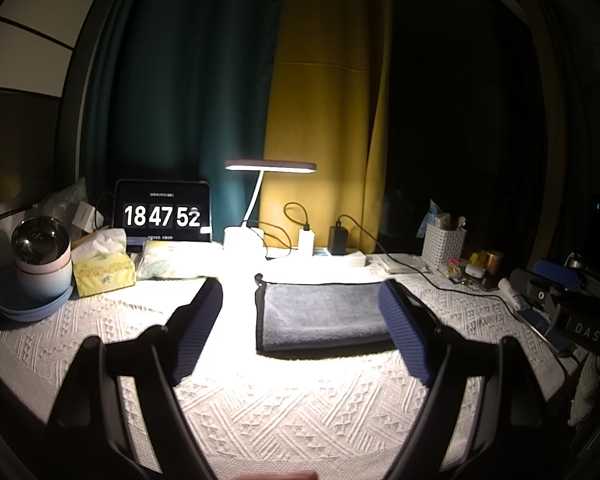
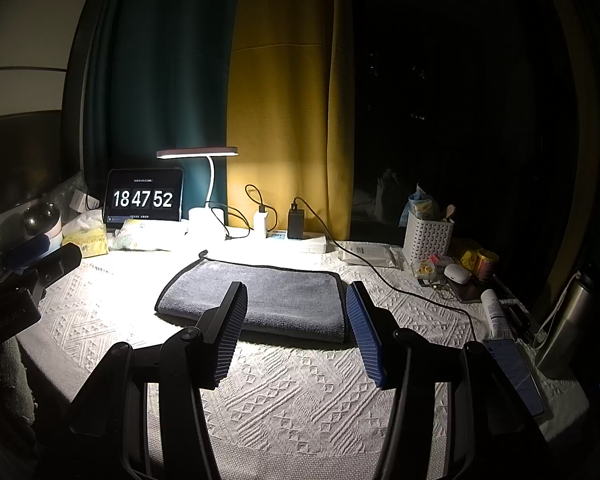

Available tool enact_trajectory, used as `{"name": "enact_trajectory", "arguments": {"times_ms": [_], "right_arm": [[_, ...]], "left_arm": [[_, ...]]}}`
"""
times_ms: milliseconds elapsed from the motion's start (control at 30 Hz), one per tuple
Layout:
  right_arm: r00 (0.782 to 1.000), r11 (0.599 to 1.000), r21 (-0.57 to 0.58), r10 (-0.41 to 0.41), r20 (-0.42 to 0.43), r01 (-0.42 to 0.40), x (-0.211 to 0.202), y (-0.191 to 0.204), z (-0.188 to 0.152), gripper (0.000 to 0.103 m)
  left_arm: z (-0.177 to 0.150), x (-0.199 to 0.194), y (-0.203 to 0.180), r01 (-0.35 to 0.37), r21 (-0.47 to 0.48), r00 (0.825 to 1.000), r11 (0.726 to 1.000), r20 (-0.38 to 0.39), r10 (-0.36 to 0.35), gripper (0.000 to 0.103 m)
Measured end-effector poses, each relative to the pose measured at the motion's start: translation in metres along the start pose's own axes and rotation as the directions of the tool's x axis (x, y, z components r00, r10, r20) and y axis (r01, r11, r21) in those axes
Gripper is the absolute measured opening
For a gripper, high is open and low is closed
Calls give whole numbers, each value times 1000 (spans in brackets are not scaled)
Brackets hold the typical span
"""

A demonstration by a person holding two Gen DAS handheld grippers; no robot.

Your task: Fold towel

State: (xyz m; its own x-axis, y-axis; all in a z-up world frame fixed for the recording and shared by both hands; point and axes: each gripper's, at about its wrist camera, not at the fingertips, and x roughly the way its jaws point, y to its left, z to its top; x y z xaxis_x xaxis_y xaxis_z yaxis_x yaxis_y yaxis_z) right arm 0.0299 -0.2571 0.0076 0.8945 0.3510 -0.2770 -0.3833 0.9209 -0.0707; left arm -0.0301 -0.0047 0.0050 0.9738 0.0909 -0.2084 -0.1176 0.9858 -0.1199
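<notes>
Grey towel (image 2: 256, 300) lies flat on worktop (image 2: 300, 400) under lamp, already doubled: stacked layers show at near edge. Left hand-held gripper (image 1: 300, 316) and right hand-held gripper (image 2: 296, 328) both spread wide, empty, hovering short of towel. Further fold possibly left; otherwise looks finished.

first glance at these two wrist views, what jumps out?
The lit lamp at the back of the table throws a bright pool onto the white cloth, with the room around it dark. In that pool lies the grey towel, already folded flat, with both grippers open and empty just short of it: left, right. Left of the lamp, a clock glows 18 47 52.
</notes>
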Motion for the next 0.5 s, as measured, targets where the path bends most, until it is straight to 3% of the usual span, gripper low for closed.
{"name": "enact_trajectory", "arguments": {"times_ms": [500], "right_arm": [[1000,1000,-1,0,-1,0,0,0,0,55]], "left_arm": [[-1,-2,2,11,-10,1000,1000,4,-11,81]]}}
